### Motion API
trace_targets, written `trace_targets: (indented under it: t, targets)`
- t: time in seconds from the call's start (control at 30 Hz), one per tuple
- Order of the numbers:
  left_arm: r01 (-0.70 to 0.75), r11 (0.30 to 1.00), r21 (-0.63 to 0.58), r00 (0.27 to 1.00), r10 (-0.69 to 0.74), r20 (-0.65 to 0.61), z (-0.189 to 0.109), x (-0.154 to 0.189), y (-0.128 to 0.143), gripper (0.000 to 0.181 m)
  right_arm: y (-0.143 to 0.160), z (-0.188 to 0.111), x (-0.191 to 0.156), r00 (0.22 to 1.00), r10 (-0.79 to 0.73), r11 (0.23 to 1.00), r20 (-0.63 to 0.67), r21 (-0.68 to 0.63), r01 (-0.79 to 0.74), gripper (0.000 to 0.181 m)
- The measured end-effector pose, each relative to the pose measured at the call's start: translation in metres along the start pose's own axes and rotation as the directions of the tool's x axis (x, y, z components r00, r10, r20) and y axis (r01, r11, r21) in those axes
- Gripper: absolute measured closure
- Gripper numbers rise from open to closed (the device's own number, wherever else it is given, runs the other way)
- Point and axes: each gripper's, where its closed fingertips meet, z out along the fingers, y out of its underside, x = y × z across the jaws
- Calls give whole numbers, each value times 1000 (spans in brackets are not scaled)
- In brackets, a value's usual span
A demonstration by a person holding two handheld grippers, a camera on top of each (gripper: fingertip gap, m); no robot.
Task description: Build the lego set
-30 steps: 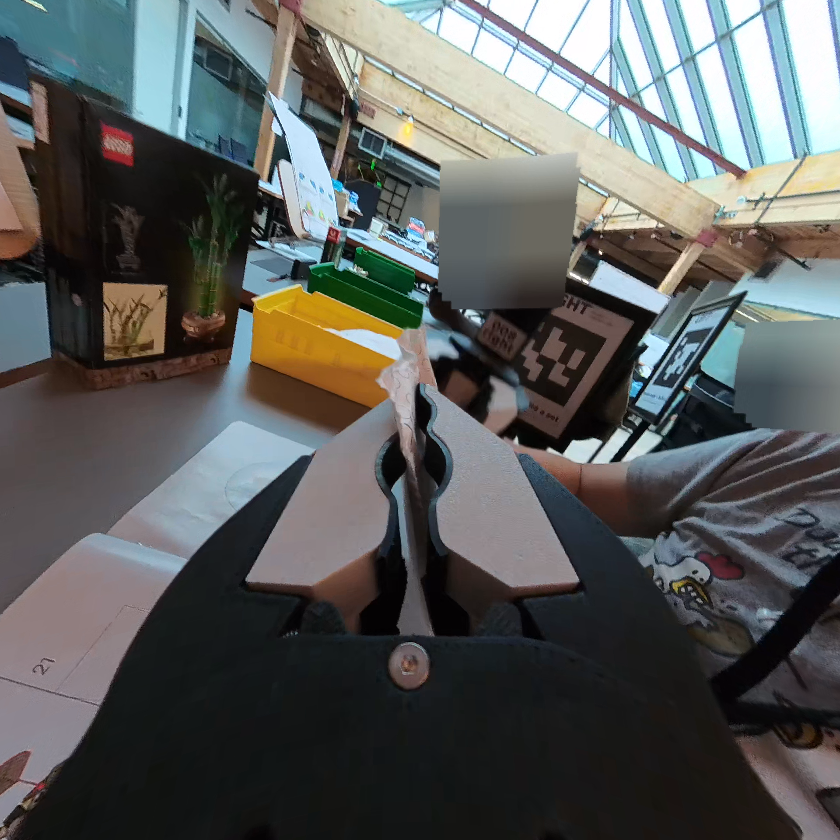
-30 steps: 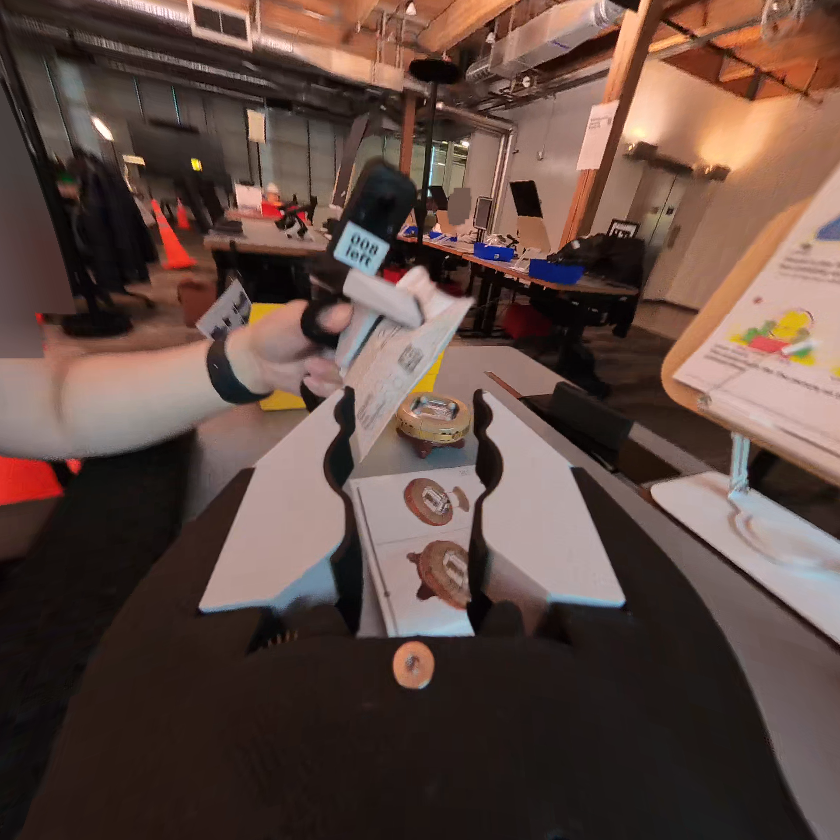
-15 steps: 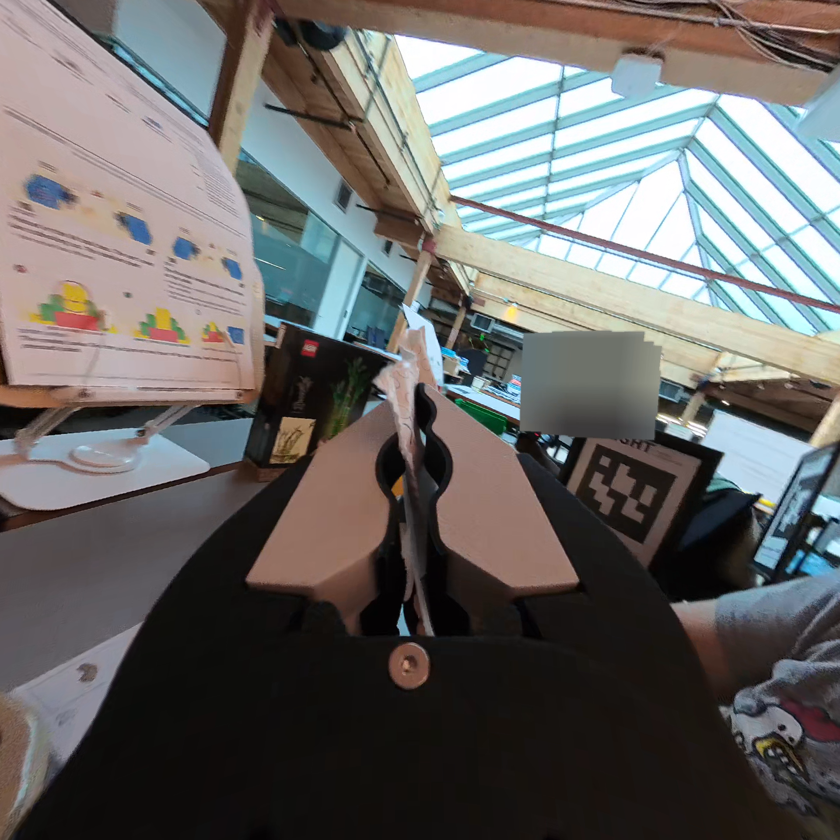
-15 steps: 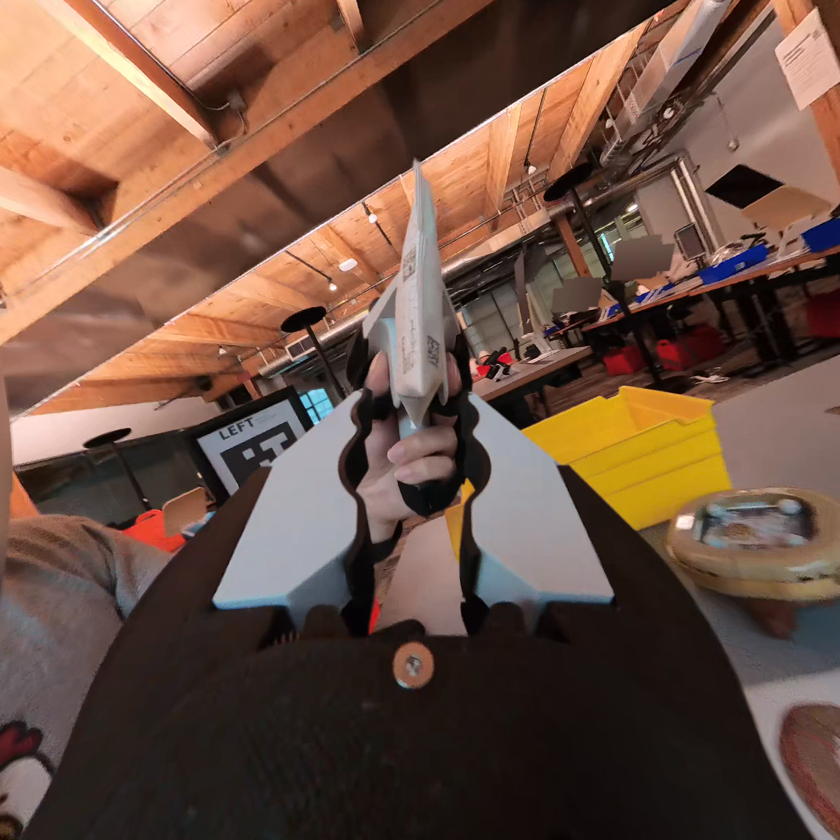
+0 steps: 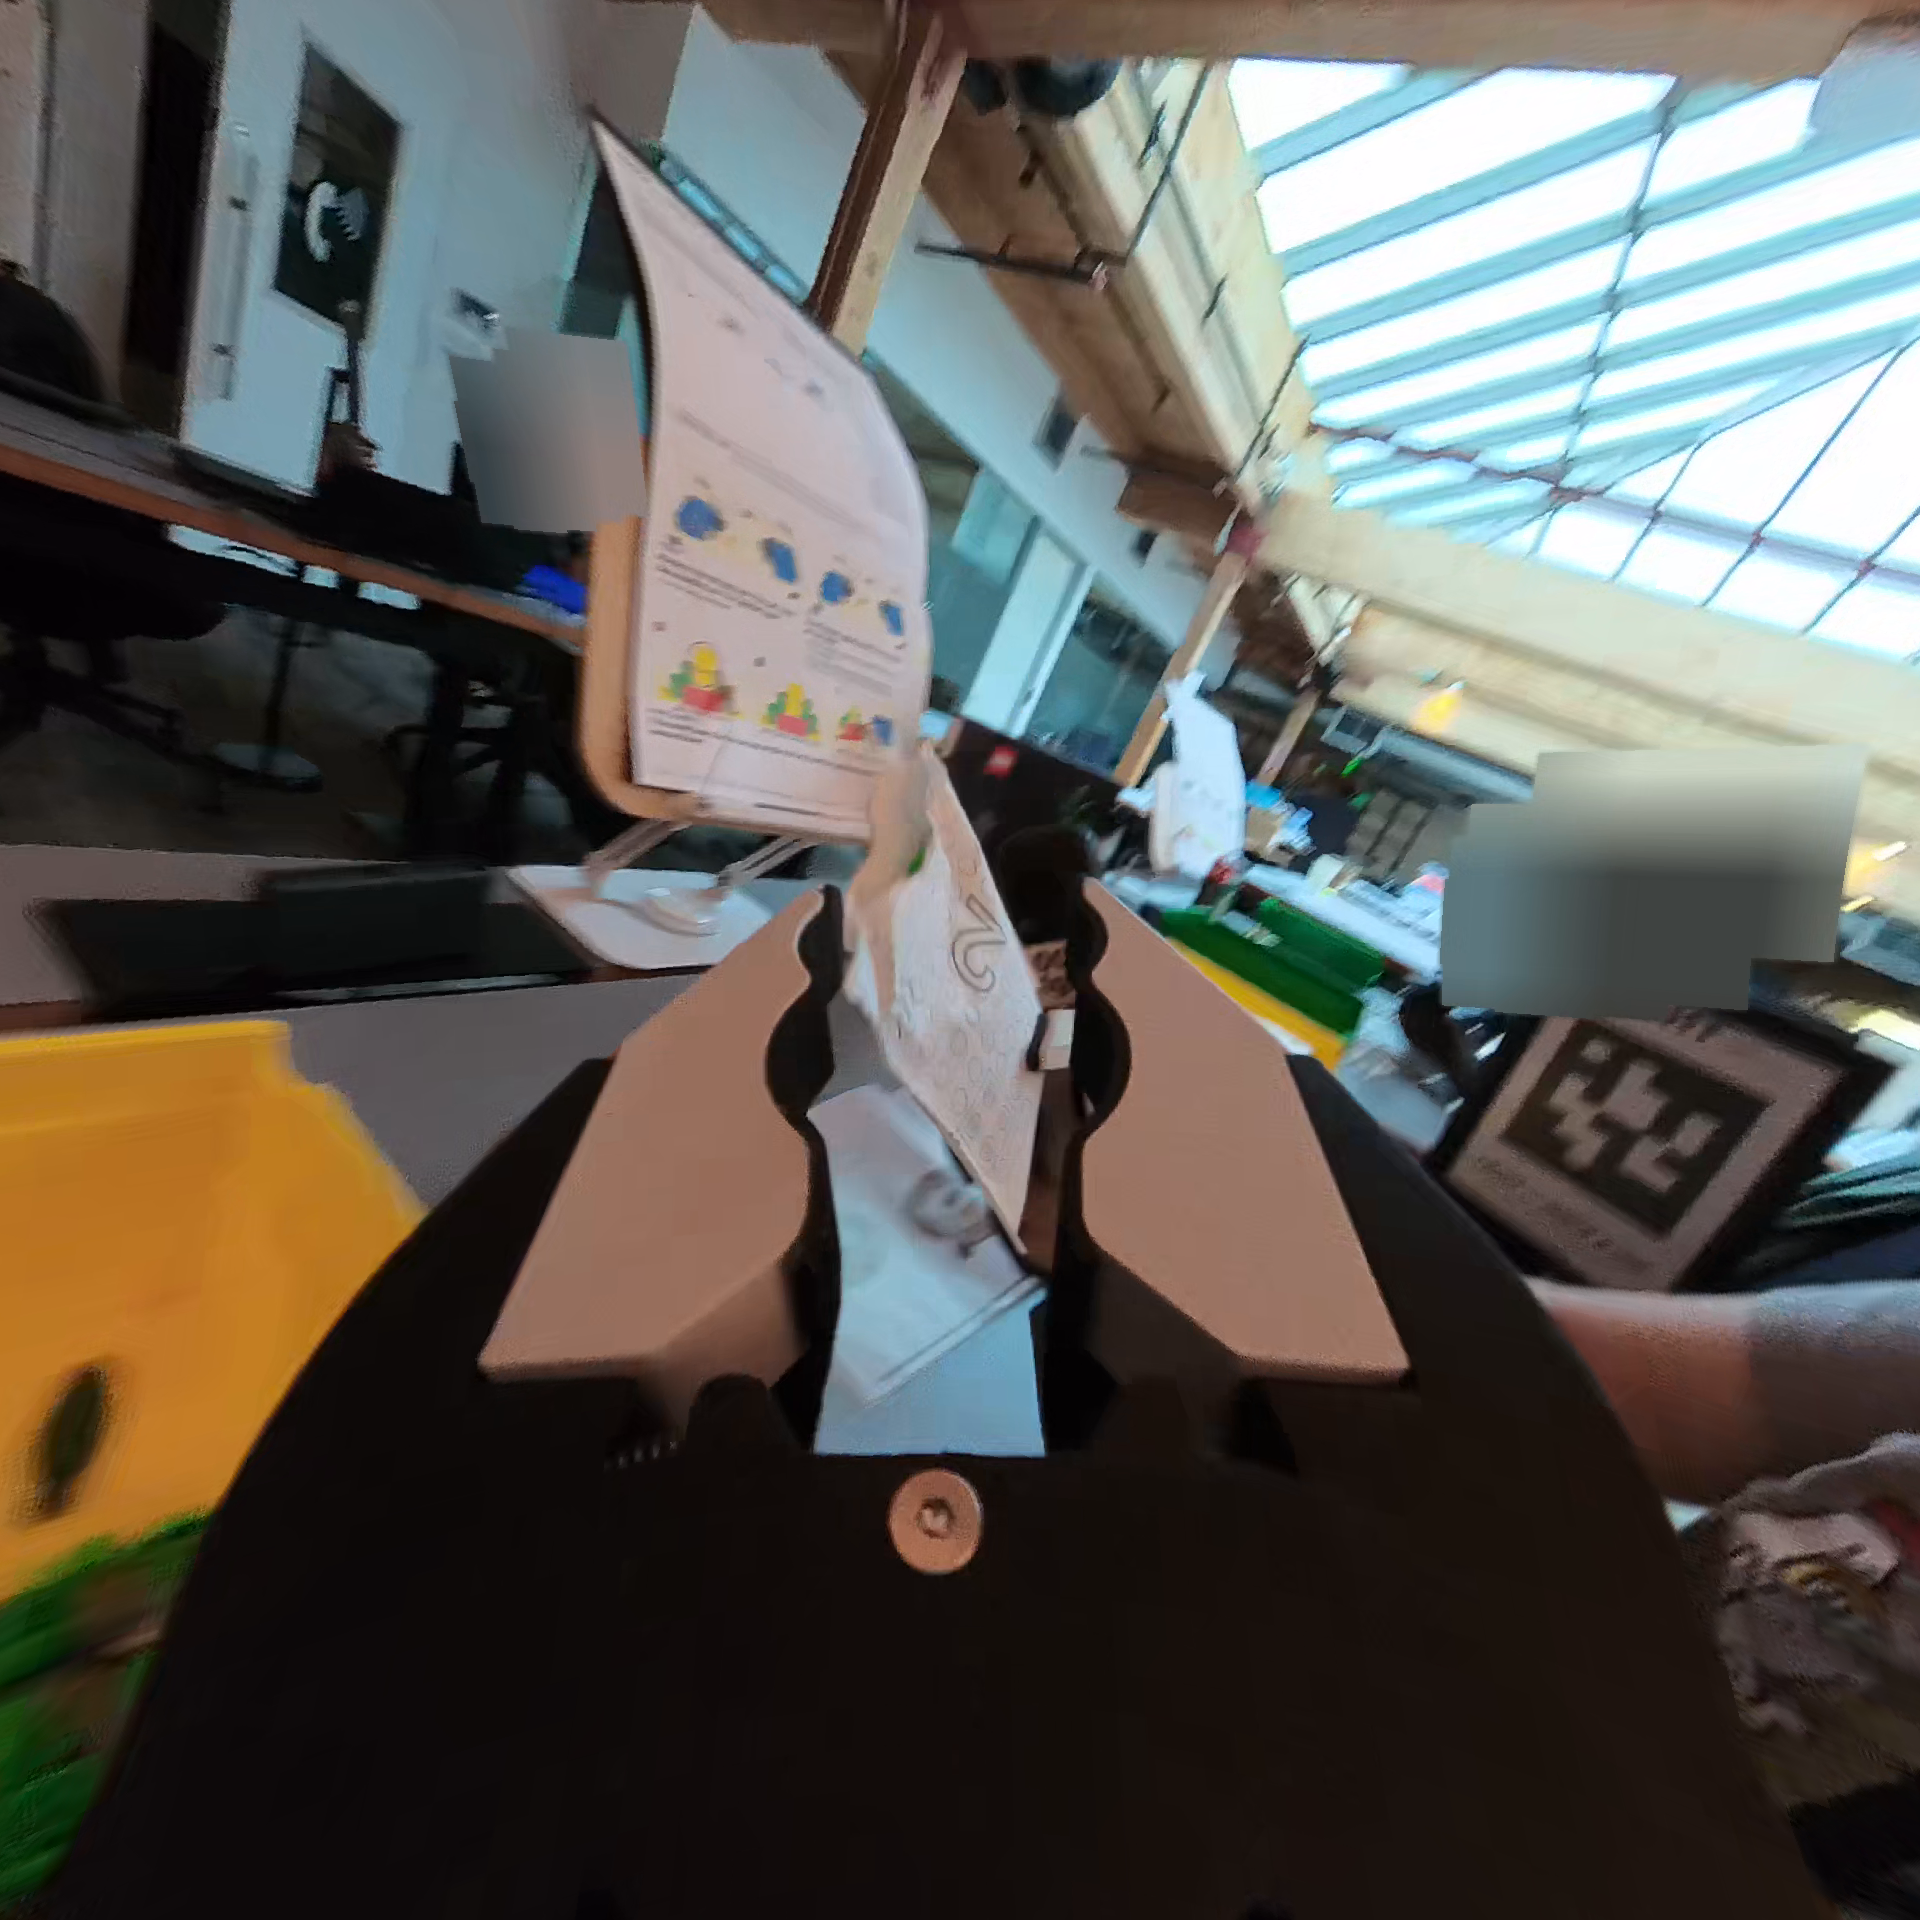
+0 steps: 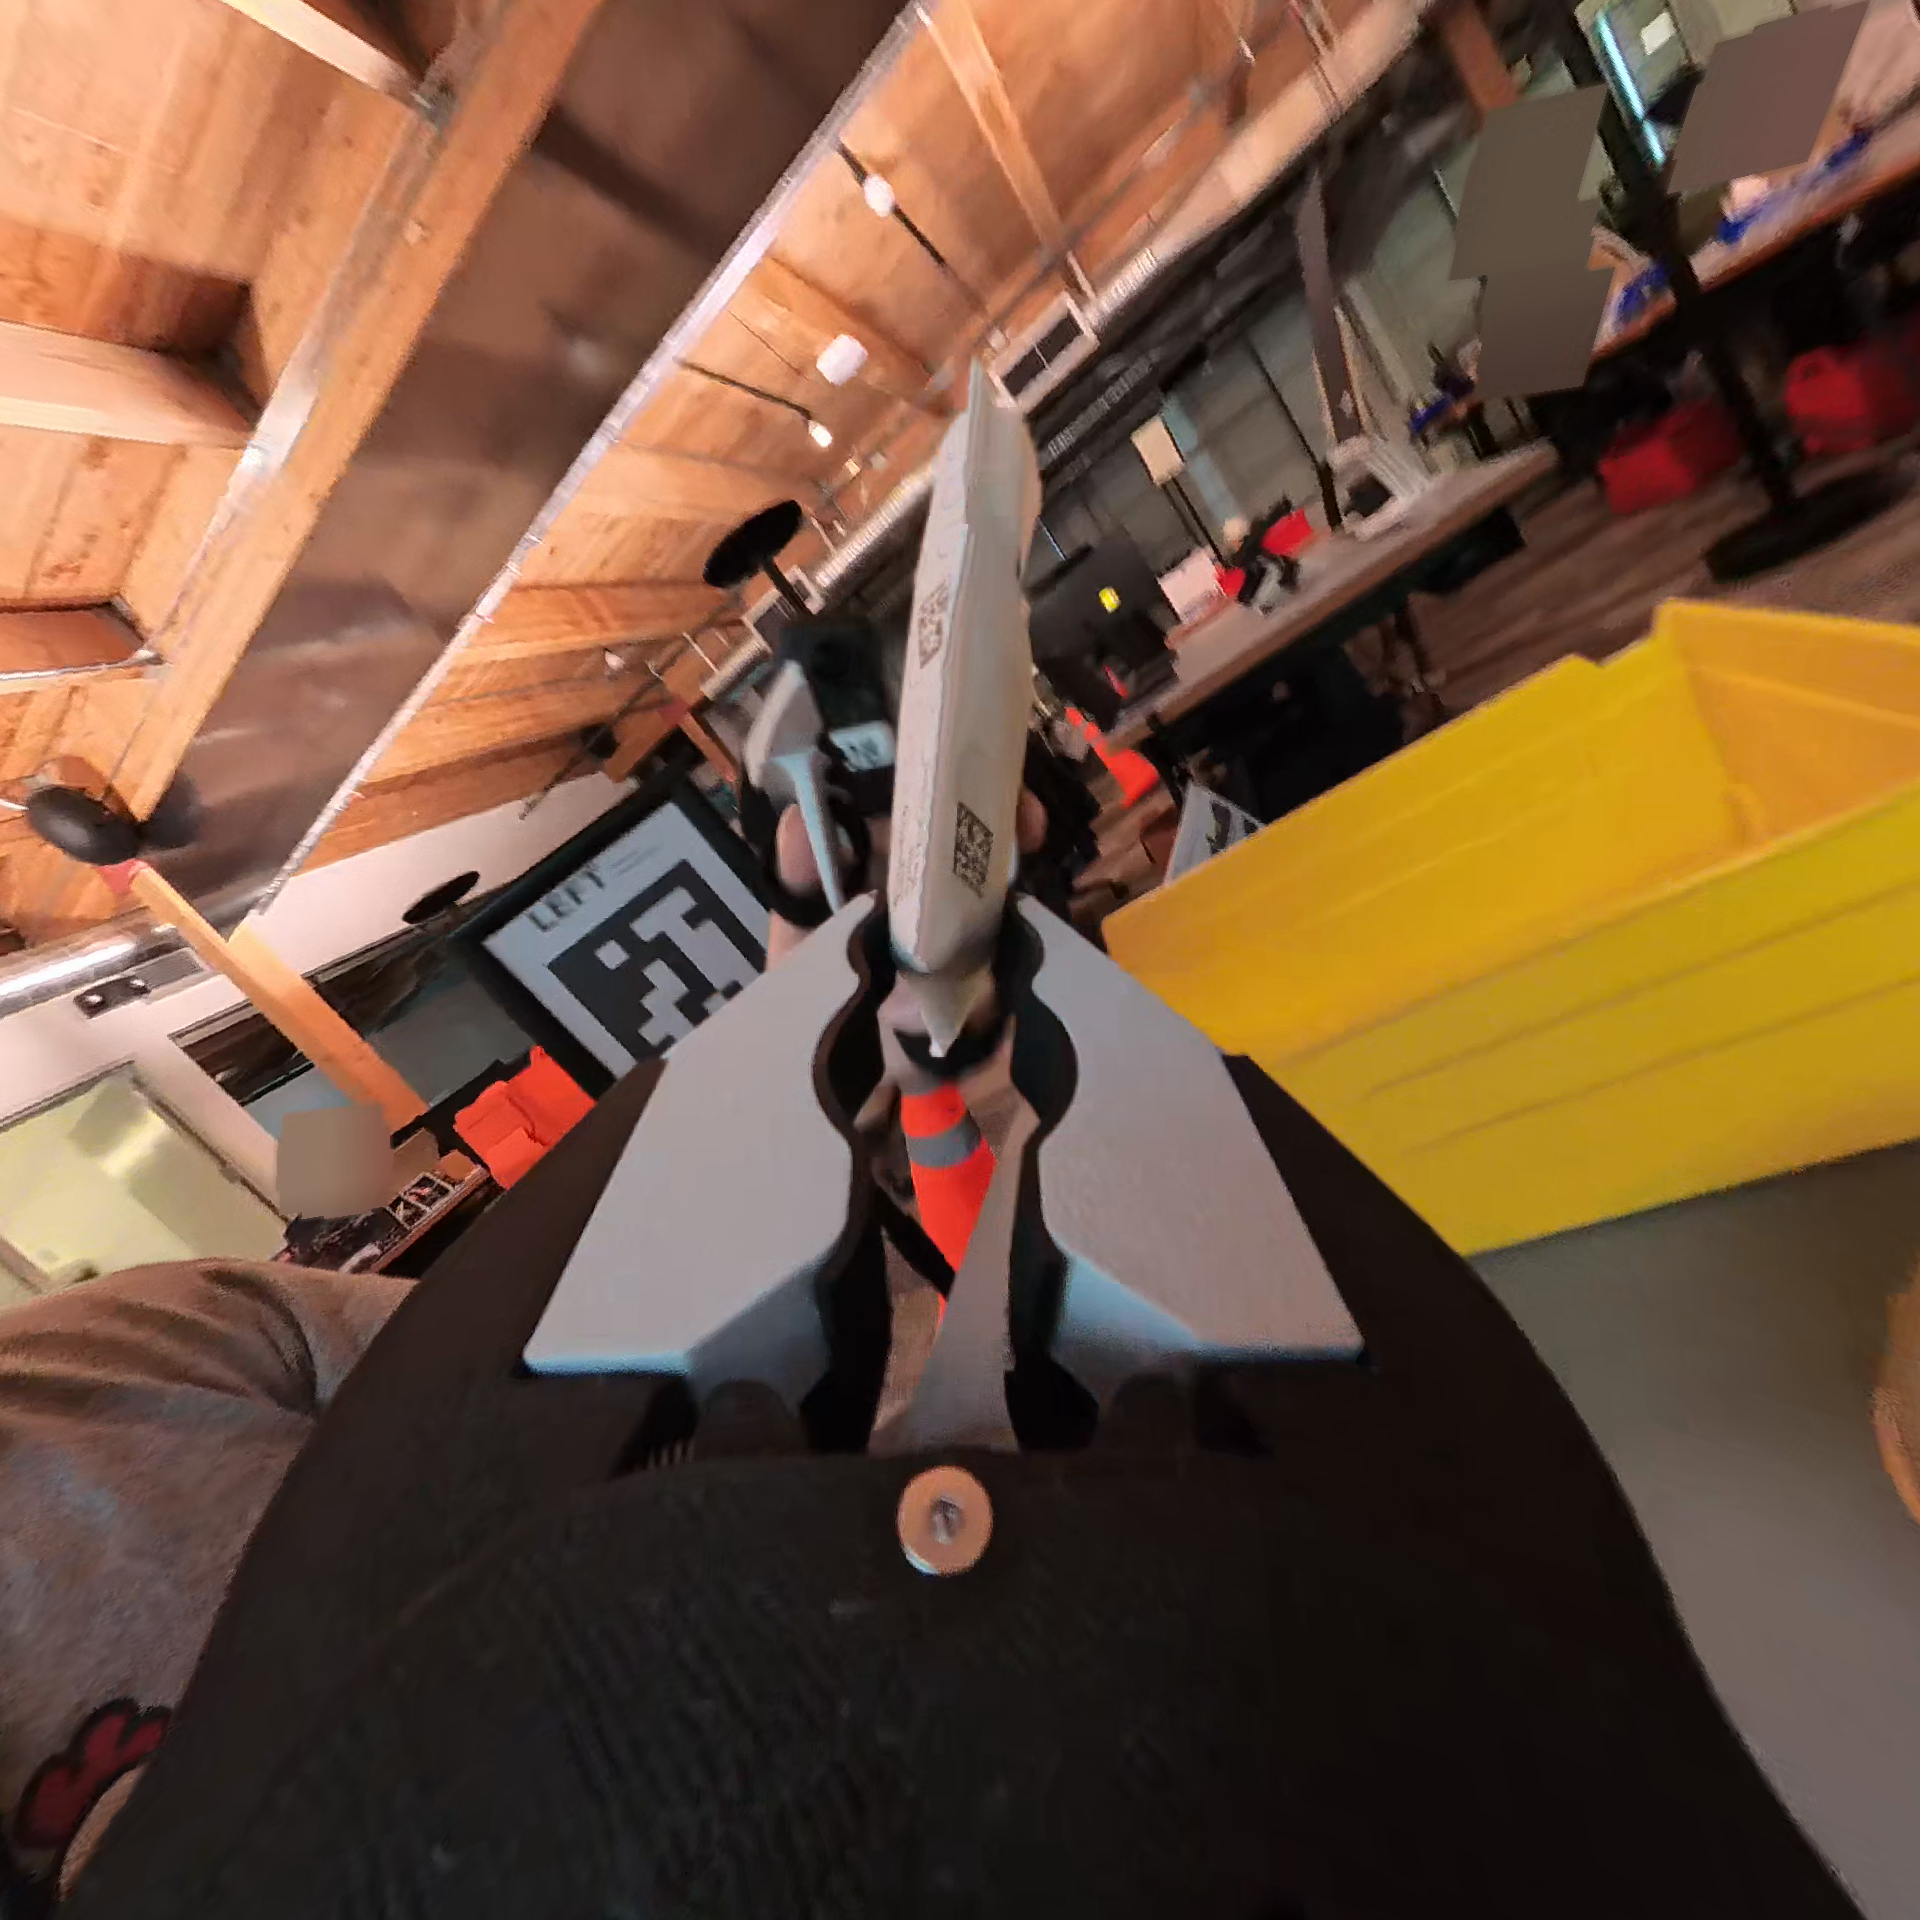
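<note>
A white paper parts bag (image 6: 966, 727) stands on end between my two grippers, held up above the table. My right gripper (image 6: 943, 920) is closed down on the bag's lower end, which fills the gap between its tips. My left gripper (image 5: 951, 899) is open, with the bag (image 5: 956, 1018) loose between its spread fingers and leaning toward the right finger. The left gripper also shows in the right wrist view (image 6: 821, 727), just behind the bag, in a person's hand.
A yellow bin (image 6: 1558, 987) stands close on the table, also in the left wrist view (image 5: 156, 1195). An instruction sheet on a wooden stand (image 5: 769, 582), an open booklet (image 5: 914, 1278), green bins (image 5: 1278, 956) and a marker board (image 5: 1621, 1143) surround the work area. About 7 cm separates my left fingertips from my right.
My left gripper has opened and let go of the bag. My right gripper has narrowed onto the bag's lower end. Both views have swung round.
</note>
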Motion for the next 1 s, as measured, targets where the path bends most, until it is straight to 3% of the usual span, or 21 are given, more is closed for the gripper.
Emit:
trace_targets:
  t: [0.07, 0.13, 0.23, 0.33, 0.4, 0.5, 0.67, 0.8, 1.0]
  targets:
    - [-108, 989, -98, 994, 110, 14, -13, -17, -13, 135, 6, 5, 22, 998, 8, 994, -65, -109, -15, 164]
    - [-183, 940, -287, 982, 189, -5, -15, -30, -15, 129, 14, 11, 38, 993, -15, 974, -113, -224, -11, 165]
    - [-332, 779, -532, 937, 334, -96, -8, -38, -9, 132, 23, 26, 44, 992, -29, 914, -123, -404, -24, 165]
    - [-477, 618, -624, 863, 463, -202, 3, -48, -6, 143, 25, 45, 48, 988, -109, 819, -110, -573, 27, 165]
    - [-467, 566, -680, 871, 428, -242, 0, -58, 2, 154, 25, 54, 57, 970, -219, 730, -103, -677, 93, 165]
    - [-363, 557, -747, 926, 306, -221, -12, -75, 17, 155, 24, 67, 67, 953, -294, 622, -71, -771, 134, 164]
    - [-363, 544, -756, 926, 301, -227, -24, -97, 33, 166, 36, 73, 92, 943, -329, 452, -52, -886, 109, 164]
    - [-369, 547, -752, 922, 317, -222, -31, -111, 40, 174, 41, 75, 110, 940, -333, 415, -74, -907, 76, 168]
    - [-354, 666, -657, 927, 340, -155, -39, -124, 36, 178, 39, 84, 122, 941, -323, 411, -97, -910, 47, 168]
